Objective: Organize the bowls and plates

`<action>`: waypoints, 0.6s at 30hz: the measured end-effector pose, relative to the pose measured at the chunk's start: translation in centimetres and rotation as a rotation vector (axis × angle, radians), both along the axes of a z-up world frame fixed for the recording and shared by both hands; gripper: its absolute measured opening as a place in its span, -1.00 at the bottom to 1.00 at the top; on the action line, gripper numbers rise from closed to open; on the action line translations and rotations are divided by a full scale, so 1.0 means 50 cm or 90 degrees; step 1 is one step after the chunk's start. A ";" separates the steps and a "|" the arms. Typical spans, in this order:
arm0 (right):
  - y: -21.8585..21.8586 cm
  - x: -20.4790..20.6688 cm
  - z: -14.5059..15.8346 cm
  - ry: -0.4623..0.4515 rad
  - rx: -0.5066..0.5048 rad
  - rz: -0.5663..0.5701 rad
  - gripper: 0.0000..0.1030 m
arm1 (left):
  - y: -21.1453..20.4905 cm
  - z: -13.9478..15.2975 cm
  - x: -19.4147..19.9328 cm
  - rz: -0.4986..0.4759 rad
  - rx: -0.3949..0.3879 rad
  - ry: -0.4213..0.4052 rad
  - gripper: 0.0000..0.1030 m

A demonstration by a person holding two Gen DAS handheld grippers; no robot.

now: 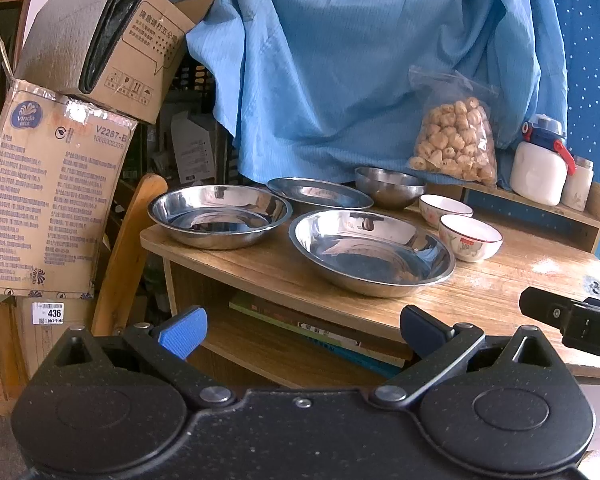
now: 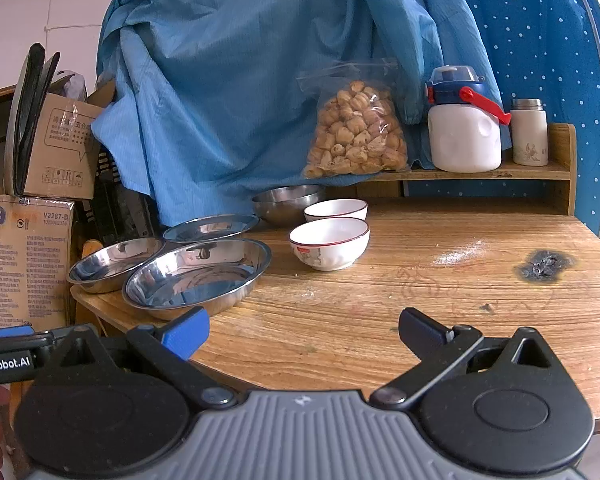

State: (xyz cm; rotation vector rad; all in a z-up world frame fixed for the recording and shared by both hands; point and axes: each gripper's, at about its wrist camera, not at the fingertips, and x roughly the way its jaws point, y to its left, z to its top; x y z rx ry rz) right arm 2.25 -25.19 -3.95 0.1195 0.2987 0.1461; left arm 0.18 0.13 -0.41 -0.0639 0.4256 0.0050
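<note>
Three steel plates sit on the wooden table (image 1: 500,292): a near one (image 1: 372,252) (image 2: 198,276), a left one (image 1: 220,216) (image 2: 114,264) and a far flat one (image 1: 320,192) (image 2: 211,227). A steel bowl (image 1: 390,186) (image 2: 288,202) stands behind them. Two white ceramic bowls stand to the right, one near (image 1: 470,238) (image 2: 329,243) and one far (image 1: 445,209) (image 2: 335,209). My left gripper (image 1: 300,332) is open and empty, short of the table's front edge. My right gripper (image 2: 304,334) is open and empty over the table's near part.
A bag of dried snacks (image 2: 356,132), a white jug with a red handle (image 2: 464,128) and a small flask (image 2: 529,132) stand on a back shelf. Blue cloth (image 2: 240,80) hangs behind. Cardboard boxes (image 1: 52,200) stack at left. Books (image 1: 320,332) lie under the table.
</note>
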 end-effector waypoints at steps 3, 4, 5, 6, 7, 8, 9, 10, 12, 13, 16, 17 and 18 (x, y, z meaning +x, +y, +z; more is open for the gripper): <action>0.000 0.000 0.000 0.001 0.001 0.000 1.00 | 0.000 -0.001 0.001 0.000 -0.002 0.005 0.99; 0.000 0.000 0.000 0.000 0.000 0.000 1.00 | -0.001 -0.002 0.001 -0.001 -0.002 0.007 0.99; 0.000 0.000 0.000 0.000 0.000 0.000 1.00 | -0.001 -0.002 0.002 -0.002 -0.002 0.008 0.99; -0.001 0.000 0.000 0.000 0.001 0.000 1.00 | -0.002 -0.002 0.002 -0.002 -0.002 0.009 0.99; -0.001 0.000 0.000 0.000 0.001 0.001 1.00 | -0.002 -0.002 0.002 -0.003 -0.002 0.009 0.99; 0.000 0.000 0.000 0.000 0.000 0.001 1.00 | -0.002 -0.002 0.001 -0.003 -0.002 0.008 0.99; 0.000 -0.001 0.000 -0.001 0.000 0.001 1.00 | -0.003 -0.002 0.001 -0.004 -0.001 0.008 0.99; 0.000 -0.001 0.000 -0.001 0.000 0.000 1.00 | -0.003 -0.002 0.001 -0.004 -0.001 0.008 0.99; 0.000 -0.001 -0.001 -0.001 0.001 0.001 1.00 | -0.004 -0.002 0.000 -0.005 -0.001 0.009 0.99; 0.001 -0.001 -0.001 -0.001 0.001 0.001 1.00 | -0.004 -0.002 0.000 -0.006 0.000 0.010 0.99; 0.001 -0.001 -0.001 0.000 0.001 0.001 1.00 | -0.004 -0.002 0.000 -0.005 0.000 0.011 0.99; 0.001 -0.001 -0.001 0.000 0.001 0.002 1.00 | -0.004 -0.002 0.001 -0.005 0.000 0.010 0.99; 0.001 -0.001 -0.001 0.000 0.001 0.002 1.00 | -0.004 -0.002 0.001 -0.005 0.000 0.011 0.99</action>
